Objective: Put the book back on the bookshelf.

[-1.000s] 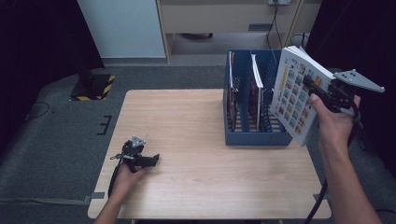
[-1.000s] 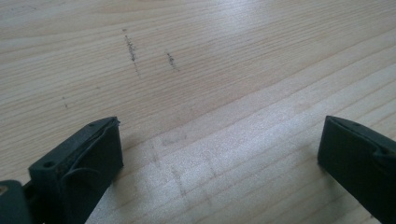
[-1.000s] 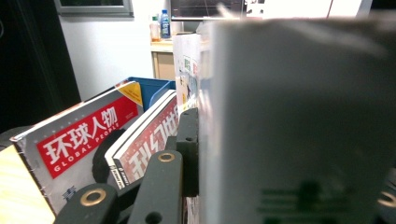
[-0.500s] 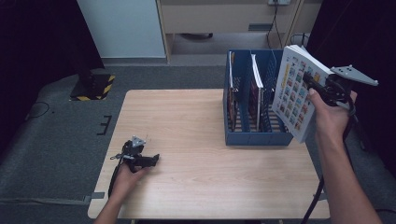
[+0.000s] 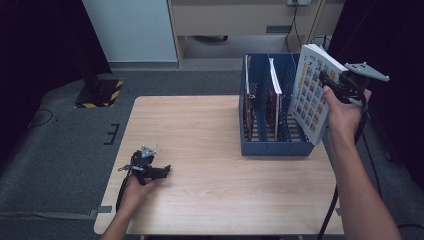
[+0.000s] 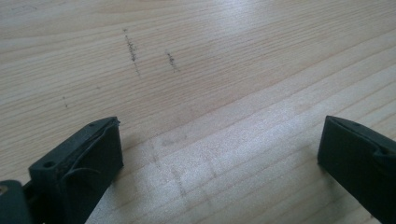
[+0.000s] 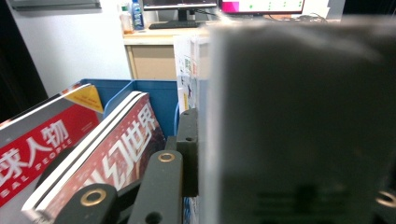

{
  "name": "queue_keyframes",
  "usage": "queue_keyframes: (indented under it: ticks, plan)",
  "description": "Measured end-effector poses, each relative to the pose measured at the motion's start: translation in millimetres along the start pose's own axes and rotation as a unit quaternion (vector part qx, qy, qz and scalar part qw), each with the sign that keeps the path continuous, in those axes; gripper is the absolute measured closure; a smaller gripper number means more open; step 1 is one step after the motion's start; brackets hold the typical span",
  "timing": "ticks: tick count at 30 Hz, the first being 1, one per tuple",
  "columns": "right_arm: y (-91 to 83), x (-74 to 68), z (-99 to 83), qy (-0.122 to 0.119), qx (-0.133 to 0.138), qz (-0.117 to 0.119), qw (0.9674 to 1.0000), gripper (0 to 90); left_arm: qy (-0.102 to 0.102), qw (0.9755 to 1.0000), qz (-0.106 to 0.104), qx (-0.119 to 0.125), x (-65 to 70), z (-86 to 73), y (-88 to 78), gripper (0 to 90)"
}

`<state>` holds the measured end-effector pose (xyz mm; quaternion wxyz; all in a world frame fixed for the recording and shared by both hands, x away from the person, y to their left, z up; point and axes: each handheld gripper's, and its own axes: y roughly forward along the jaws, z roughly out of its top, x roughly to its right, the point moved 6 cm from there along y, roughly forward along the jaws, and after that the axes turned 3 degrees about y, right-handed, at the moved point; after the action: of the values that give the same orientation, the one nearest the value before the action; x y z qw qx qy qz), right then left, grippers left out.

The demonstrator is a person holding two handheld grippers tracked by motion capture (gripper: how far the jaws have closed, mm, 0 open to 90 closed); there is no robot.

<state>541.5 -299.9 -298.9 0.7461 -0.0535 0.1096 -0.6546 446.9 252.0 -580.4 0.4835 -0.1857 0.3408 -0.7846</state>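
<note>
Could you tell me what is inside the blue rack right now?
Two magazines stand upright in the blue rack; its right slot is partly covered by the book in the right gripper.

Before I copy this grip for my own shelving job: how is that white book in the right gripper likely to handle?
The book looks fairly stiff: gripped at one edge by the right gripper, it stays flat, tilted beside the blue rack. Its thick page block suggests some weight. The cover seems glossy, so it may slip.
</note>
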Motion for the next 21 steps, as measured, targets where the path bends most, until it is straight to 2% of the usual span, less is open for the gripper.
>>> queue_keyframes:
  ticks: [11, 18, 21]
  plan:
    - [19.3, -5.7, 0.5, 0.005, 0.011, 0.006, 0.9999, 73.8, 0.000, 1.0000, 0.001, 0.000, 0.0, 0.0, 0.0, 0.0]
    - [33.9, -7.9, -5.2, -0.003, 0.013, 0.007, 0.9999, 73.8, 0.000, 1.0000, 0.001, 0.000, 0.0, 0.0, 0.0, 0.0]
    - [39.2, -7.1, -7.8, 0.004, 0.021, 0.007, 0.9997, 73.8, -0.001, 1.0000, 0.001, 0.000, 0.0, 0.1, 0.1, 0.0]
